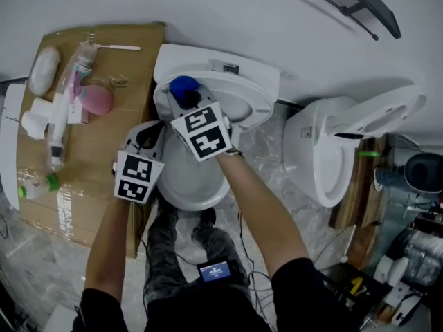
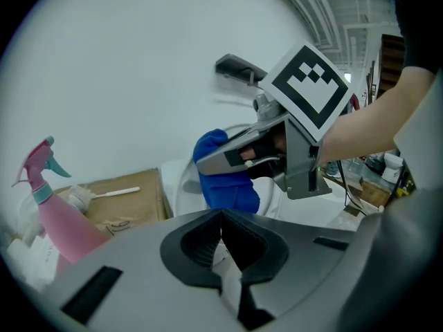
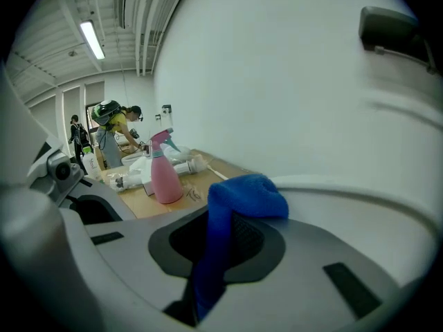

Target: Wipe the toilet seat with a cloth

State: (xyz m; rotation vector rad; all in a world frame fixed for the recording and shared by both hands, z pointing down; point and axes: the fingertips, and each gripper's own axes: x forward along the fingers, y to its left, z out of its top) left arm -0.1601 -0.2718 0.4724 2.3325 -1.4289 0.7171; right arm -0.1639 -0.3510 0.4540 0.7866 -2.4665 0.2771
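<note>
White porcelain comes first: the toilet [image 1: 181, 198] fills the middle of the head view, and its seat [image 1: 261, 97] seems tipped up at the back. A second toilet [image 1: 318, 159] stands well off to the right. Cardboard [image 1: 104, 140] lies on the left, with a pink bottle [image 3: 165, 177] and other bits on it.

The right gripper [image 1: 187, 101] reaches over the bowl to the seat's left end, its jaws clamped on the blue cloth [image 3: 246, 196]. The bunched end of the cloth bulges past the tips and rests on the curved white surface. The left gripper [image 2: 228, 254] hangs just beside the bowl's left rim, with its jaws together and nothing between them.

By my reading, the wipe is at or near its start, at the seat's back left. The next move calls for a firm clamp, the cloth pressed down onto the ring, and a drag that follows the curve round toward the right. The left gripper should stay clear of that path.
</note>
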